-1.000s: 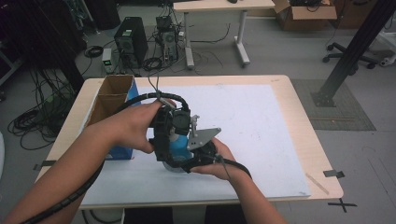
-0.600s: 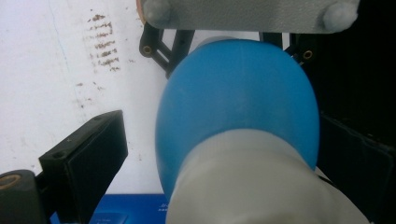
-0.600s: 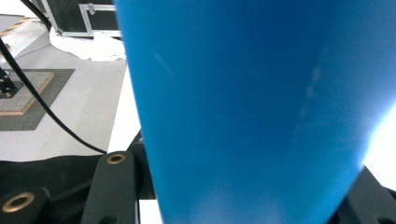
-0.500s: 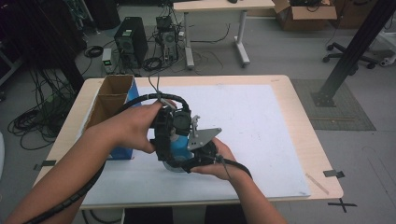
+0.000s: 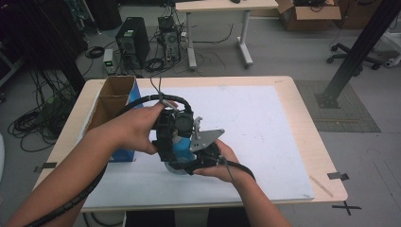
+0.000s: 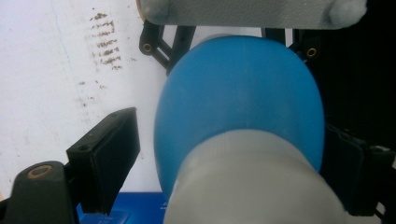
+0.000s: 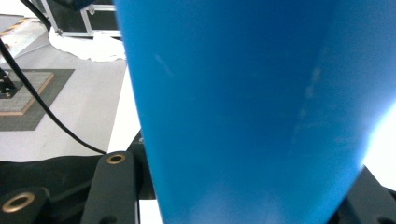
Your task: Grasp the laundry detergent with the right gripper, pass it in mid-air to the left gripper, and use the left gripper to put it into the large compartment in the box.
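A blue bottle (image 5: 181, 146) with a pale grey cap (image 6: 252, 182) stands low over the white mat, between both hands. My right gripper (image 5: 191, 163) comes from the near side and is shut on the blue body (image 7: 243, 102), which rises between its jaws (image 7: 240, 191). My left gripper (image 5: 171, 135) reaches in from the left, straddling the bottle's shoulder (image 6: 238, 102) and cap. Its jaws have just been closing around the bottle. One pad (image 6: 109, 158) stands a small gap off the blue side; the other lies close against it.
An open cardboard box with blue sides (image 5: 116, 94) stands at the table's left edge, close behind my left hand. The white mat (image 5: 255, 118) covers most of the wooden table (image 5: 321, 156). Cables trail from both grippers toward me.
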Action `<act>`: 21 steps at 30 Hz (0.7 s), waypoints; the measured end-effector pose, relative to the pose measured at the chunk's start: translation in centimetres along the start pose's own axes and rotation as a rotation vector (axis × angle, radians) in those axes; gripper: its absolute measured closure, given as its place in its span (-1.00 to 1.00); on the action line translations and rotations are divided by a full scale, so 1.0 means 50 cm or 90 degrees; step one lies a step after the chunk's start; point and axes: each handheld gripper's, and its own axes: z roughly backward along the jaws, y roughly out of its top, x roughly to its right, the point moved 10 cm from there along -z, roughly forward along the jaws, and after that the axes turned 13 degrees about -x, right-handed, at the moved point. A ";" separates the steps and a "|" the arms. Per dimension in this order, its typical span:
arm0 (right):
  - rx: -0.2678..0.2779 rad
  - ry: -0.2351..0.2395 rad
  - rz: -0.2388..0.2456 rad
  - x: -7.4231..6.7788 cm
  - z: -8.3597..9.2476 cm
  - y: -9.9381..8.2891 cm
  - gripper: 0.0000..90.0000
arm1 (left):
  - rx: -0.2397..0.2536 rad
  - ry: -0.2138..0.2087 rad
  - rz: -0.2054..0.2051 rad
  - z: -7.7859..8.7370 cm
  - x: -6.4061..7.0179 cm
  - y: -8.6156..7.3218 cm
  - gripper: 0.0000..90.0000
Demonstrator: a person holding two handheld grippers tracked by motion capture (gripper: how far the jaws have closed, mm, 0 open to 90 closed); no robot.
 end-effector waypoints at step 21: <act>0.005 0.002 0.001 -0.003 0.003 0.004 0.00 | -0.006 -0.003 -0.003 0.002 0.004 0.002 -0.45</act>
